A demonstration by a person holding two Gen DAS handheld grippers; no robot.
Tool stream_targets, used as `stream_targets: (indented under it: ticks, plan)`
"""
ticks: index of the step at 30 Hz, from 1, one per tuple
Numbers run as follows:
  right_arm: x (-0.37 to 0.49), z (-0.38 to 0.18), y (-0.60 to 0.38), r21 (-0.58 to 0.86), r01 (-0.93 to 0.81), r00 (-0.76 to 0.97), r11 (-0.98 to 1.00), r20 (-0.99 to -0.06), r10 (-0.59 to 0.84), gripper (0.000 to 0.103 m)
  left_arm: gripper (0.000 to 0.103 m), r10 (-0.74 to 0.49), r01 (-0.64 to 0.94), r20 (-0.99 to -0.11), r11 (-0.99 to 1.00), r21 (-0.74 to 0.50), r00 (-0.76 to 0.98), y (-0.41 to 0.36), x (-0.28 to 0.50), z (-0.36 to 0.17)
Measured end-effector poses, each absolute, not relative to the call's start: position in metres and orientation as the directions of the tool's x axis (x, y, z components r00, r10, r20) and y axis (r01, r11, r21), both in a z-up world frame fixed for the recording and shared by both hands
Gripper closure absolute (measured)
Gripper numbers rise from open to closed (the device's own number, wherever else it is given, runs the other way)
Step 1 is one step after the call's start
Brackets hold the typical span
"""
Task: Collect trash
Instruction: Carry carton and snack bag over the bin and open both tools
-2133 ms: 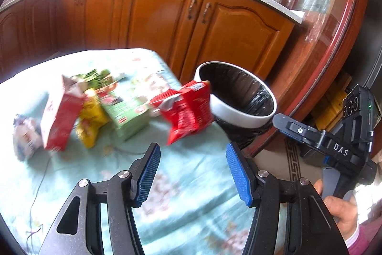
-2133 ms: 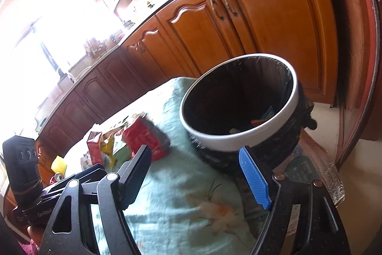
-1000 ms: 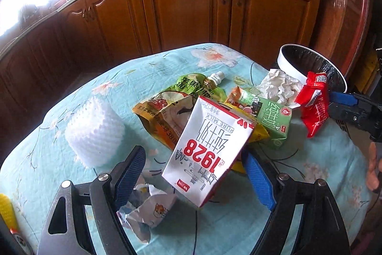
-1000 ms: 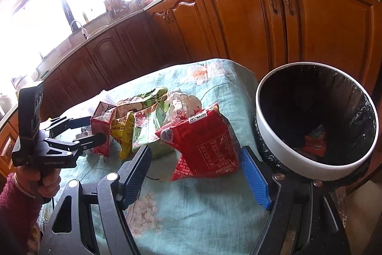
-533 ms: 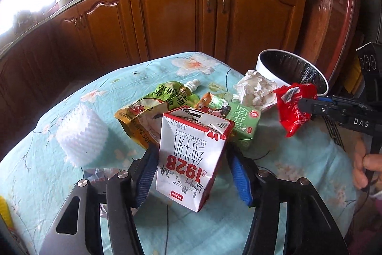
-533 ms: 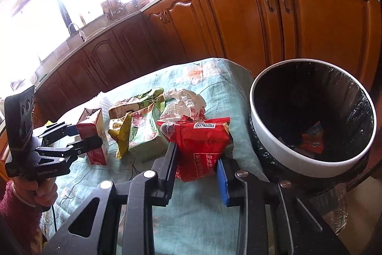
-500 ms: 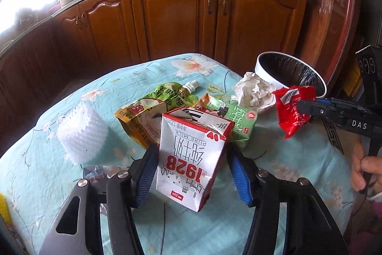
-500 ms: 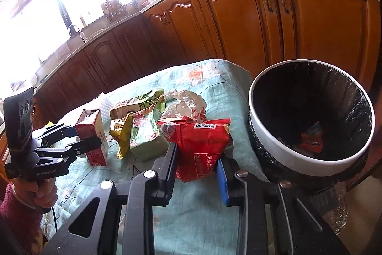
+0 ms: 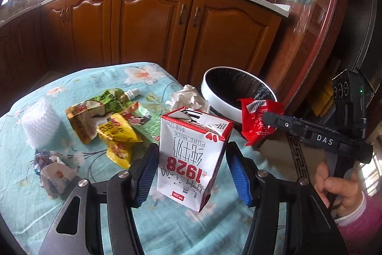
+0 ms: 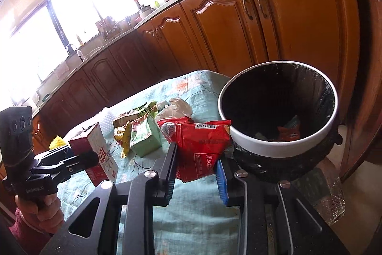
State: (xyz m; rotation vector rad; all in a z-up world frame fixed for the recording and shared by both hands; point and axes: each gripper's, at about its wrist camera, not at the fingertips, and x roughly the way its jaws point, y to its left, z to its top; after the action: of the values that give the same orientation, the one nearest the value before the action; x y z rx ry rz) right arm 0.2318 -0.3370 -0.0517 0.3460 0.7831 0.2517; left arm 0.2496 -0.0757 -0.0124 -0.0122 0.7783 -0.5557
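Meanwhile, the left gripper had its fingers clamped on the milk carton, lifted over the cloth-covered surface. Further right, the right gripper had its fingers clamped on the red snack bag, just beside the bin.

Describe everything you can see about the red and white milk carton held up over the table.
The small red and white paperboard milk carton is clamped upside down between the blue pads of the left tongs: its red "1928" and "PURE MILK" lettering reads inverted. The end facing away from the camera is torn open, with ragged flaps, and its walls look slightly dented. It tilts a little and hangs clear of the teal floral tablecloth. Only the two pads touch it. From the right wrist view its red side panel shows beside the white face.
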Motion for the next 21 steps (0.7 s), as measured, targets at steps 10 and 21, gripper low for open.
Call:
stream_targets:
  ticks: [10, 21]
  plan:
    - [0.225, -0.046, -0.387, 0.395, -0.002, 0.721, 0.919, -0.635, 0.275, 0.074, 0.047, -0.503, 0.509, -0.673, 0.834, -0.214, 0.543, -0.126, 0.271, -0.017]
    - [0.234, -0.048, -0.420, 0.392, 0.038, 0.730, 0.919, -0.639, 0.243, 0.074, 0.047, -0.515, 0.524, -0.681, 0.823, -0.222, 0.520, -0.175, 0.302, -0.020]
